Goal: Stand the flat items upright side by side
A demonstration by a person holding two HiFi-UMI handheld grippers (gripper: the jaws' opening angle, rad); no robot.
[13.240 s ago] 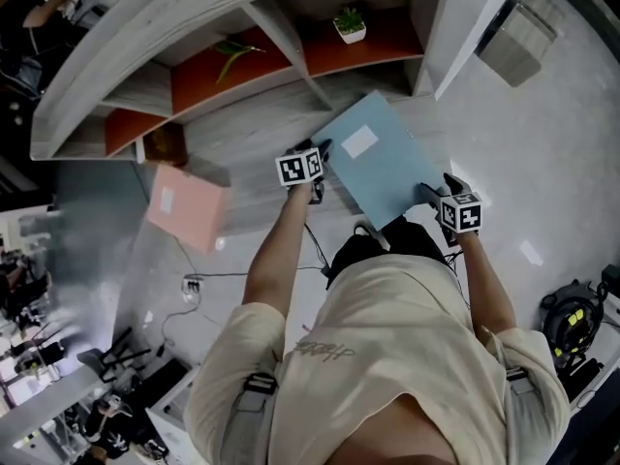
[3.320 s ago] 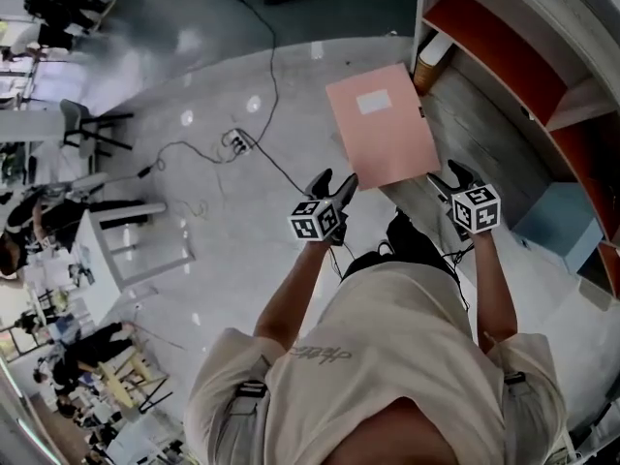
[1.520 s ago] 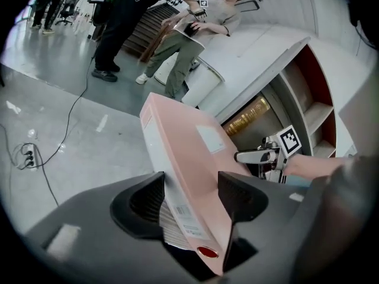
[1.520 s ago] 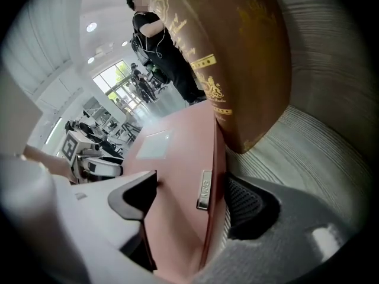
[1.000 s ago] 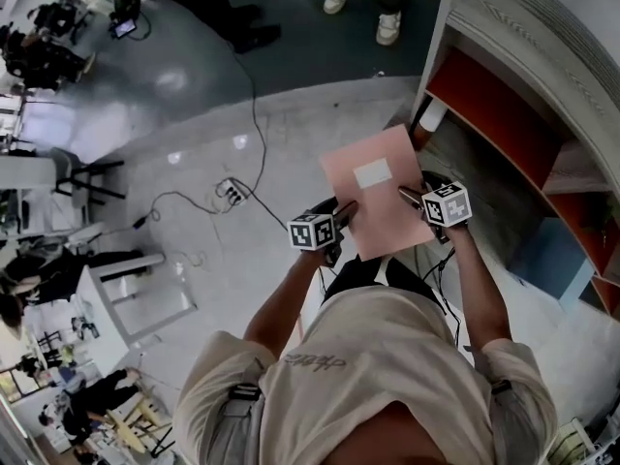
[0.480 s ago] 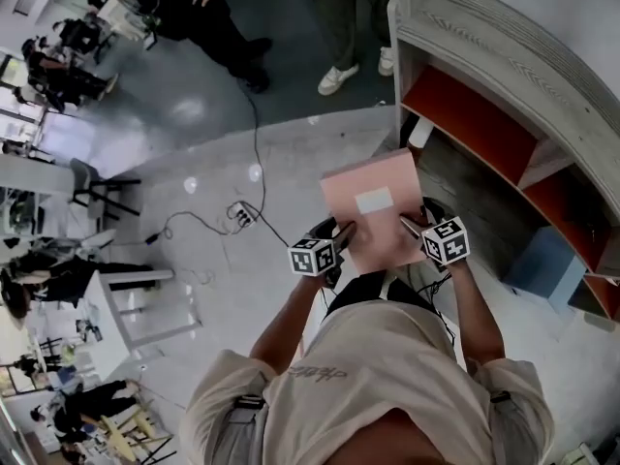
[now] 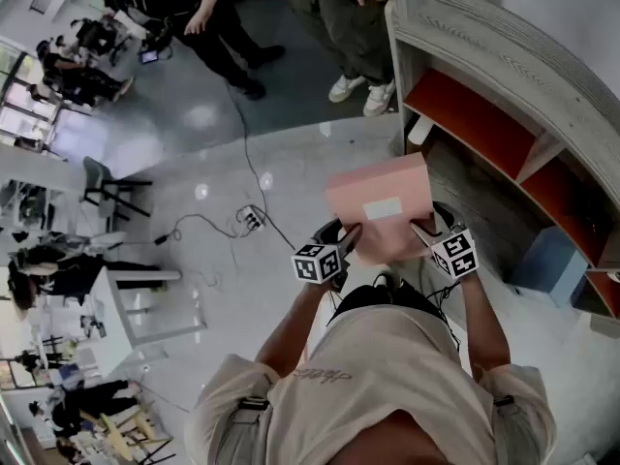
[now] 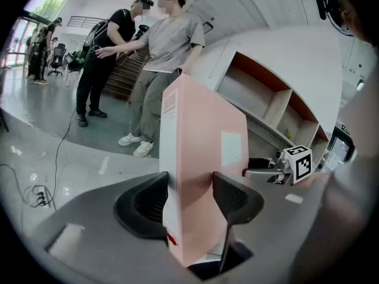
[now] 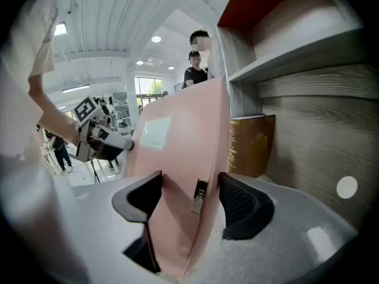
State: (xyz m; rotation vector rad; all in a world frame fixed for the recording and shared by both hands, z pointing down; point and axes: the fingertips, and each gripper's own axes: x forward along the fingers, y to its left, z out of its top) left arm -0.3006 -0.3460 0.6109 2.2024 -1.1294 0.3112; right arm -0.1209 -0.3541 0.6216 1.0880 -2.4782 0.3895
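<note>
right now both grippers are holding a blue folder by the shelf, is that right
Not blue: the folder held by the left gripper and right gripper by the shelf is pink, as the head view shows. Their jaws have just been closing on it.

The head view looks from high above the folder, steeply down, onto the floor and the shelf. The left gripper view sits very near the folder's left edge and faces across it to the shelf. The right gripper view sits very near the folder's right edge and faces back across it, with the shelf close beside. All three share the folder and the shelf.
</note>
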